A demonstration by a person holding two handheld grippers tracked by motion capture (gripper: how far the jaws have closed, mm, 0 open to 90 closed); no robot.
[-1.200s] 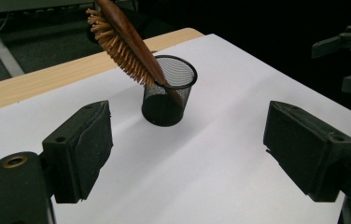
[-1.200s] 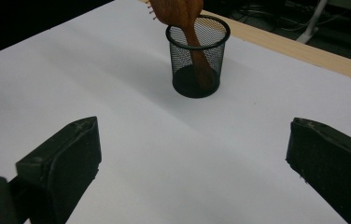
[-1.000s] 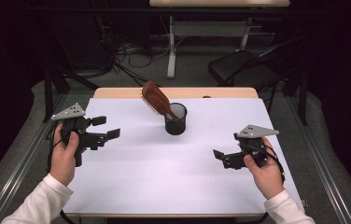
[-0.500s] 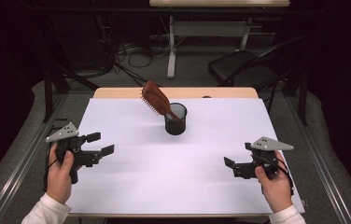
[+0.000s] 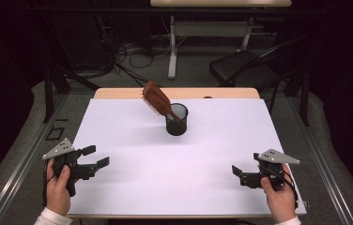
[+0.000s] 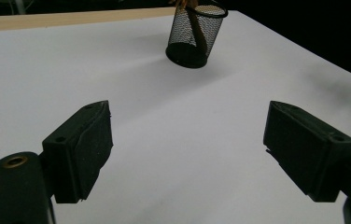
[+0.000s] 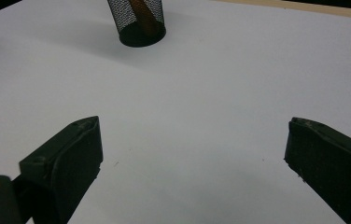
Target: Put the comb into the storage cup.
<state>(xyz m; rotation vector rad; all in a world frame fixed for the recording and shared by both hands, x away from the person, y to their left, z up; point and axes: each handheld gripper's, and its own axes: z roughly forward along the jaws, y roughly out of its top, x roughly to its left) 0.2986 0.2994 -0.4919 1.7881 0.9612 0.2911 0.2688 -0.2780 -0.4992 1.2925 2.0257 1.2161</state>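
**Two empty tools rest low at the near corners, brush parked in its cup**

The left tool [image 5: 95, 156] sits at about 8 o'clock on the white tabletop [image 5: 132, 140], gripped by the person's left hand [image 5: 57, 185]. Its jaws stand apart with nothing between them; the left gripper view looks through the gap to bare white surface. The right tool [image 5: 240, 174] mirrors it at about 4 o'clock, held by the right hand [image 5: 278, 197], jaws likewise spread wide and empty in the right gripper view. Both point inward toward the middle of the tabletop, each near its own front corner, which reads as a neutral resting pose, not a reach.

Farther out, toward 12 o'clock from the centre, stands a black mesh cup [image 5: 176, 119], upright and well apart from both tools. A brown hairbrush [image 5: 157, 99] sits in it handle down, its bristled head leaning out over the rim toward 11 o'clock; the cup's wall is what props it at that tilt. Judging by this layout, the brush is stowed and neither tool is engaged with it.

Beyond the tabletop's far edge lie a dark floor, cables and a chair [image 5: 245, 68].
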